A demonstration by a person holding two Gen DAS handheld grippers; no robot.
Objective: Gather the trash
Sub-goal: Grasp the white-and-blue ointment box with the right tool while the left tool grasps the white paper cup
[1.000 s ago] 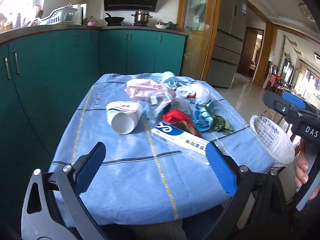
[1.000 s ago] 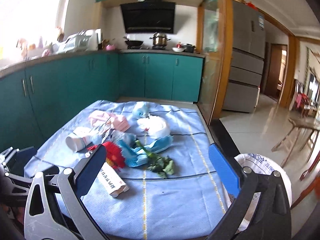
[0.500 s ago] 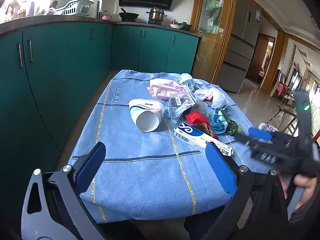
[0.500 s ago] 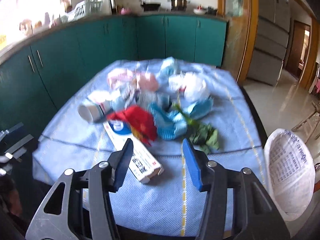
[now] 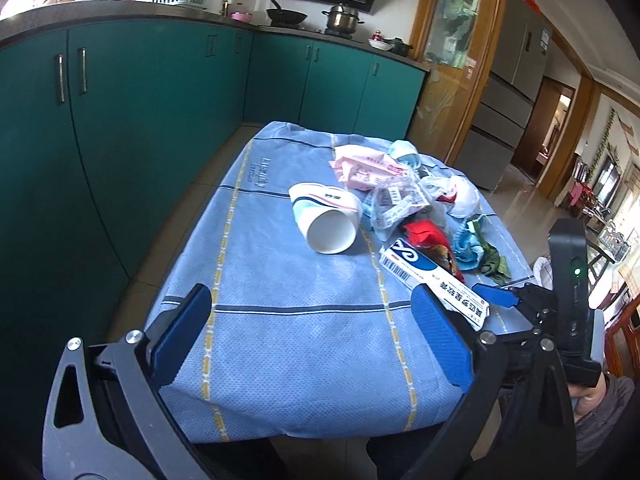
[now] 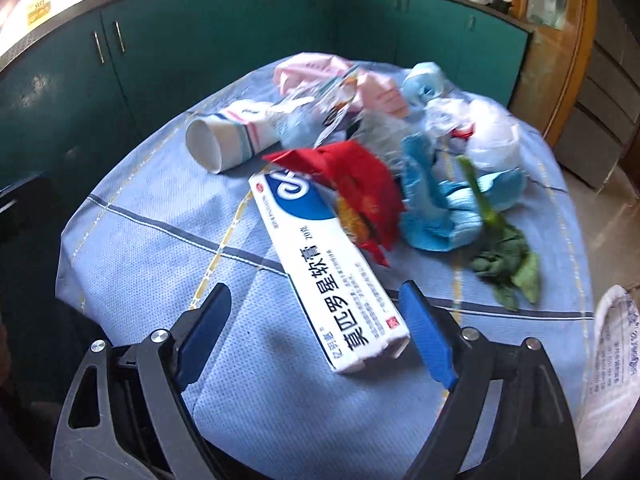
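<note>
Trash lies piled on a table under a blue cloth (image 5: 280, 320). A white and blue ointment box (image 6: 324, 268) (image 5: 432, 276) lies nearest. Behind it are a red wrapper (image 6: 356, 184), a tipped paper cup (image 6: 228, 140) (image 5: 326, 222), blue crumpled paper (image 6: 436, 208), green leaves (image 6: 504, 260) and pink packets (image 5: 362, 166). My right gripper (image 6: 316, 332) is open, its fingers on either side of the box's near end, not touching it. My left gripper (image 5: 312, 340) is open and empty over the cloth's near edge.
A white trash bag (image 6: 612, 360) hangs open at the table's right edge. Teal kitchen cabinets (image 5: 120, 100) run along the left and back. A fridge (image 5: 508, 92) and doorway stand at the right.
My right gripper has come down and forward to the ointment box, and its jaws have opened a little after narrowing. My left gripper has swung slightly left and stays open.
</note>
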